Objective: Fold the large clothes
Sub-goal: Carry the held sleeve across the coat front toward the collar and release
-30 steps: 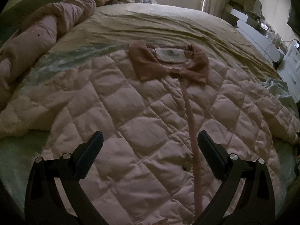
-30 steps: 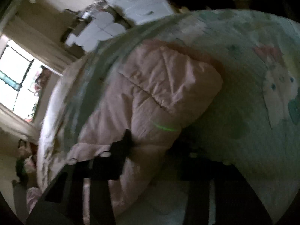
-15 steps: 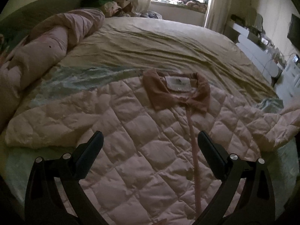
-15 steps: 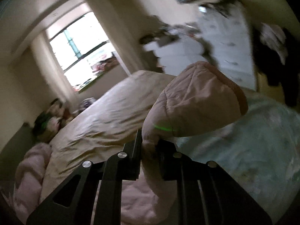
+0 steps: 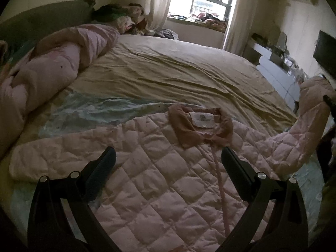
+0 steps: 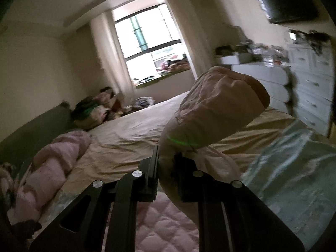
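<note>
Your right gripper point(image 6: 167, 157) clamps pink quilted jacket's sleeve point(image 6: 212, 109), lifted off bed point(image 5: 178, 69). Left gripper point(image 5: 168, 163) wide, empty, above jacket body point(image 5: 163, 180) spread flat.

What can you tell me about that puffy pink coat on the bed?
The pink coat is a quilted, padded garment with diamond stitching. It lies spread front-up on the bed, closed down the middle by a pink strip. Its darker pink collar is open flat, showing a white label. One sleeve lies flat toward the picture's left. The other sleeve is lifted off the bed, pinched by the shut right gripper.
</note>
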Action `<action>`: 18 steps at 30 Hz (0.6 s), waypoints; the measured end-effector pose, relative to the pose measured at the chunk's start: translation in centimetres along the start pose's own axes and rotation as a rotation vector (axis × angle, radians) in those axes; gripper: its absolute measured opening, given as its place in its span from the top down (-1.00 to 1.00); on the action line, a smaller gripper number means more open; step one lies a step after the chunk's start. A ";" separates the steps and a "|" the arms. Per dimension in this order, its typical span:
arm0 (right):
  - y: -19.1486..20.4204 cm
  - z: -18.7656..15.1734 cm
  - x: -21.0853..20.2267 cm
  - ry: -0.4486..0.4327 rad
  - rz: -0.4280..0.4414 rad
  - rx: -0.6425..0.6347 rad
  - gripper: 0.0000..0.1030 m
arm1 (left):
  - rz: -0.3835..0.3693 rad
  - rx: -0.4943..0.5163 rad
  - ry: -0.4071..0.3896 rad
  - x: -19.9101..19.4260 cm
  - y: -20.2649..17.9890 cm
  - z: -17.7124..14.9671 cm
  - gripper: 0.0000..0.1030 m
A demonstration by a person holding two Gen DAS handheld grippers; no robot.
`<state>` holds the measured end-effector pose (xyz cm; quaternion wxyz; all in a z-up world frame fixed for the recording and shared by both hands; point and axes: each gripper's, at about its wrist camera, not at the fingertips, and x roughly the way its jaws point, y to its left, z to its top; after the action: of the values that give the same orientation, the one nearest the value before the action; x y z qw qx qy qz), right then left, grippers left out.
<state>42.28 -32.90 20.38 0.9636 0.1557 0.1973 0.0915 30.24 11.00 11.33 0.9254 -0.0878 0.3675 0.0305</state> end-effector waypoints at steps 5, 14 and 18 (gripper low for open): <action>5.1 -0.8 0.9 0.029 0.073 -0.063 0.74 | -0.011 -0.031 -0.001 -0.1 2.0 0.0 -0.82; 10.7 -4.6 3.5 0.099 0.155 -0.132 0.74 | -0.036 -0.039 -0.004 0.3 4.1 -0.6 -0.82; 13.1 -7.1 4.9 0.138 0.179 -0.177 0.74 | -0.061 -0.083 0.010 1.0 5.5 -1.1 -0.82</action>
<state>42.26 -17.65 16.82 0.9457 0.0806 0.2396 0.2044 29.55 16.23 9.09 0.9196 -0.1376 0.3675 0.0171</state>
